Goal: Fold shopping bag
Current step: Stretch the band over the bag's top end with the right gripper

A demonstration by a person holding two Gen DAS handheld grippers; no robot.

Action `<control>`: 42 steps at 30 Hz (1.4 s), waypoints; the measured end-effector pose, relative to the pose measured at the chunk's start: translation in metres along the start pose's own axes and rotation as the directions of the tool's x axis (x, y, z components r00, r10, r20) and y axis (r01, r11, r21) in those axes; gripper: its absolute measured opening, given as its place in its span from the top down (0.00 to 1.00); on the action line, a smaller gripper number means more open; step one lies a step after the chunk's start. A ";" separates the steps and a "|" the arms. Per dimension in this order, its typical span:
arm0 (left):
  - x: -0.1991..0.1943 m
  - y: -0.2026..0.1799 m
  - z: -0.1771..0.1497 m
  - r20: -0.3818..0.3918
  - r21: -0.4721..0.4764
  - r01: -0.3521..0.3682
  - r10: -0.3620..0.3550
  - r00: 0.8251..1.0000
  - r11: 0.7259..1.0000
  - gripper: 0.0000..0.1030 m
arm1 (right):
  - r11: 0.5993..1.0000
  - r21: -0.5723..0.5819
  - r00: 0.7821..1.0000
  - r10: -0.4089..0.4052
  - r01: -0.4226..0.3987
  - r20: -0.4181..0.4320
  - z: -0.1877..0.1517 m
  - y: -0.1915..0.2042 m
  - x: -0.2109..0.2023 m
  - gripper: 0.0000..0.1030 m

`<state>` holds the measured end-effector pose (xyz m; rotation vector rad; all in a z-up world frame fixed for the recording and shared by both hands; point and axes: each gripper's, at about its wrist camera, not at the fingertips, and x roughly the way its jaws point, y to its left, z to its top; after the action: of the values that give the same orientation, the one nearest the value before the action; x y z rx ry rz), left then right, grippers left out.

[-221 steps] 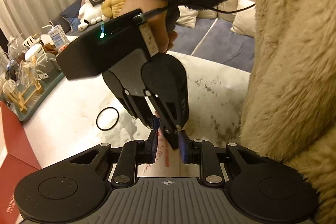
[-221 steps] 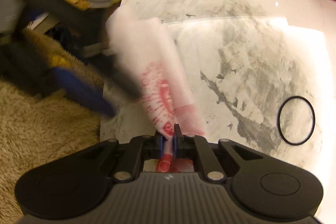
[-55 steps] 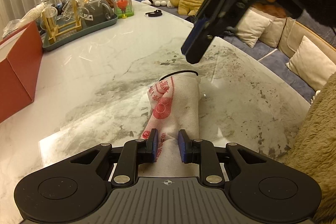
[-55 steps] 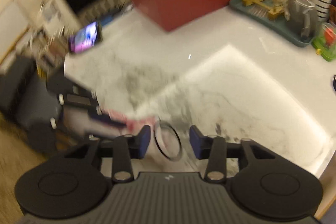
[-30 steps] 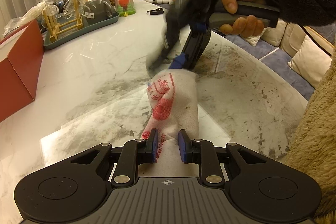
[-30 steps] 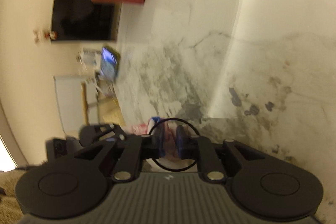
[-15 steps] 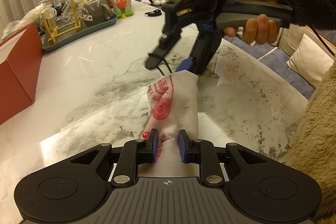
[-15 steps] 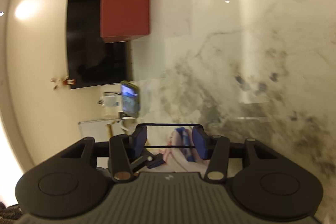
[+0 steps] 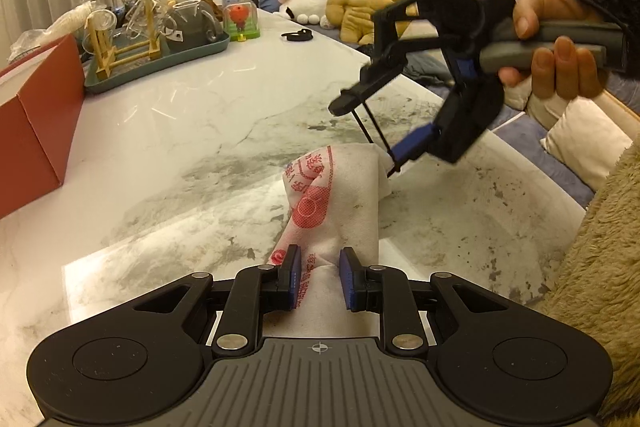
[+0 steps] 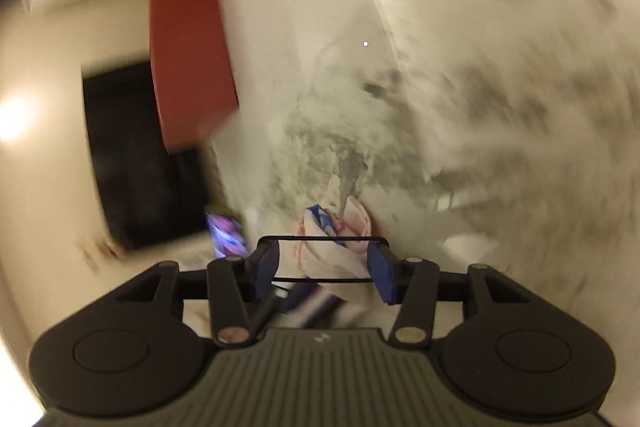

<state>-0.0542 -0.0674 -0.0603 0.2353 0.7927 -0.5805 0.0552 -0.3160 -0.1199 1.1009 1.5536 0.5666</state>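
The shopping bag (image 9: 336, 203), white with red print, lies rolled into a narrow bundle on the marble table (image 9: 192, 147). My left gripper (image 9: 320, 277) is shut on its near end. My right gripper (image 9: 372, 127), held by a hand (image 9: 556, 67), hovers at the bag's far end. It stands open, with a black elastic band (image 9: 374, 133) stretched around its two fingers. In the blurred right wrist view, the bag's end (image 10: 340, 255) pokes between the spread fingers of the right gripper (image 10: 323, 265), inside the band (image 10: 324, 238).
A red box (image 9: 32, 131) stands at the table's left. Behind it is a teal tray (image 9: 160, 55) of glassware, and a small black object (image 9: 298, 35) lies near the far edge. A fluffy beige garment (image 9: 600, 267) fills the right side. A sofa with plush toys (image 9: 360, 7) sits beyond.
The right gripper picked the black band off the table, then spread its fingers and stretched it. It has swung right over the bag's far end. The left gripper and the bag stayed put.
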 end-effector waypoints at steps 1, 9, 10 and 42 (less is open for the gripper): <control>0.000 0.001 -0.001 0.000 0.001 0.003 -0.003 1.000 1.000 0.79 | 1.000 0.018 1.000 0.011 -0.011 0.009 -0.003 -0.002 0.000 0.52; 0.000 0.003 -0.004 0.007 0.004 0.013 -0.013 1.000 1.000 0.79 | 0.989 0.146 0.999 0.024 -0.031 0.048 -0.017 -0.023 0.003 0.51; 0.000 0.003 -0.003 0.005 0.006 0.014 -0.014 1.000 1.000 0.79 | 0.987 0.158 0.999 0.006 -0.012 0.043 -0.017 -0.025 0.007 0.51; -0.002 0.012 -0.020 0.079 -0.075 0.050 -0.044 0.996 0.996 0.79 | 0.757 -0.508 0.678 -0.626 0.411 -0.384 0.046 0.117 0.131 0.51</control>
<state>-0.0600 -0.0490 -0.0726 0.1232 0.7458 -0.5984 0.1430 -0.1581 -0.1016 0.1315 2.0278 0.7649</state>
